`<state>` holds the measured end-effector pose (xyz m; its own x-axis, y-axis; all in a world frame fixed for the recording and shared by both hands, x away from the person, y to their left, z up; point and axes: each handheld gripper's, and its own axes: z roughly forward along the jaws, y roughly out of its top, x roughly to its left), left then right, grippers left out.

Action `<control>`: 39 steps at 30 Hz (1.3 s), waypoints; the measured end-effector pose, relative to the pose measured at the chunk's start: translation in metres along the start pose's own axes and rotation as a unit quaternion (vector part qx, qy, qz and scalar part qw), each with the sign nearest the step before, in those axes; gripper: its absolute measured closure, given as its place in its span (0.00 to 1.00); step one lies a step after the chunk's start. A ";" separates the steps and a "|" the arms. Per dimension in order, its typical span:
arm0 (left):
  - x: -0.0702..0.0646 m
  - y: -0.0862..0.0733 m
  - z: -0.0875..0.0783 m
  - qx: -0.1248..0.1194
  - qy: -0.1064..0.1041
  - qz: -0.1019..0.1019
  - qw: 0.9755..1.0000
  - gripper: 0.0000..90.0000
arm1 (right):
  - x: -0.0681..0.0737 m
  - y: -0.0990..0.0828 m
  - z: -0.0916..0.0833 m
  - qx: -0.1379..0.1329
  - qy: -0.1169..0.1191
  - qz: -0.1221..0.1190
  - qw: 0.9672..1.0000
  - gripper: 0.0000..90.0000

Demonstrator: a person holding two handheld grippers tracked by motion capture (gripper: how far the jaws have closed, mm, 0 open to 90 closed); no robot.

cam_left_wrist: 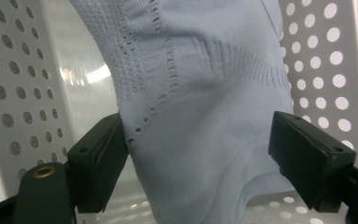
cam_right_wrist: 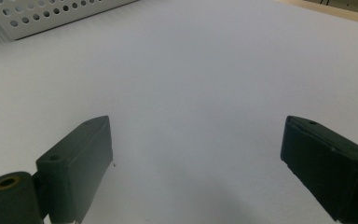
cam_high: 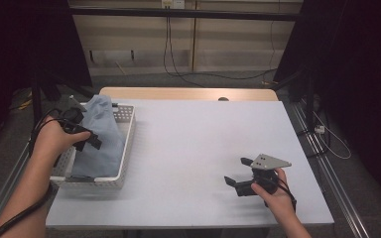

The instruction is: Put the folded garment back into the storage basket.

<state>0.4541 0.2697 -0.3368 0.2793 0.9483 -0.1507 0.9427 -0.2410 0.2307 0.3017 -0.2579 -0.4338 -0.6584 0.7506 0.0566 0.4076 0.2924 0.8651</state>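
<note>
While lying draped in the white perforated basket (cam_high: 124, 148) at the table's left edge, with its upper end riding up over the far rim: pale blue knitted garment (cam_high: 99, 136), rows of small eyelet holes plain across it in the left gripper view (cam_left_wrist: 200, 93). Left gripper (cam_high: 87, 136) over the basket in the person's left hand (cam_high: 54, 139), jaws wide apart, cloth between them, one pad just at the cloth's edge, the other slightly clear, no squeeze on it. Right gripper (cam_high: 239, 172) well apart, low over the bare white table (cam_high: 203, 144) toward its near right corner, in the right hand (cam_high: 275, 191), jaws spread wide, nothing between them in the right gripper view (cam_right_wrist: 196, 158), a corner of the basket (cam_right_wrist: 51, 16) far off at the top.
</note>
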 end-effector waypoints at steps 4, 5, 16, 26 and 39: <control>0.000 0.002 -0.005 -0.005 0.003 0.009 1.000 0.21 | 0.000 0.000 0.000 0.000 0.000 0.001 1.000 0.10; -0.001 0.002 -0.006 -0.009 0.003 0.012 1.000 0.21 | 0.000 0.000 0.000 0.000 0.000 0.001 1.000 0.10; -0.002 0.007 -0.006 -0.027 0.005 0.019 0.999 0.20 | 0.000 0.000 0.000 -0.001 0.001 0.001 1.000 0.10; -0.002 0.015 -0.003 -0.063 0.001 0.014 0.998 0.20 | 0.000 0.001 -0.001 -0.003 0.001 -0.001 1.000 0.10; 0.006 0.026 0.012 -0.100 0.018 0.004 0.995 0.33 | -0.001 0.002 -0.002 -0.006 0.001 0.000 1.000 0.10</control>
<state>0.4829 0.2667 -0.3433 0.2773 0.9540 -0.1144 0.8839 -0.2065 0.4197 0.3020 -0.2595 -0.4308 -0.6594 0.7496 0.0564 0.3997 0.2861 0.8709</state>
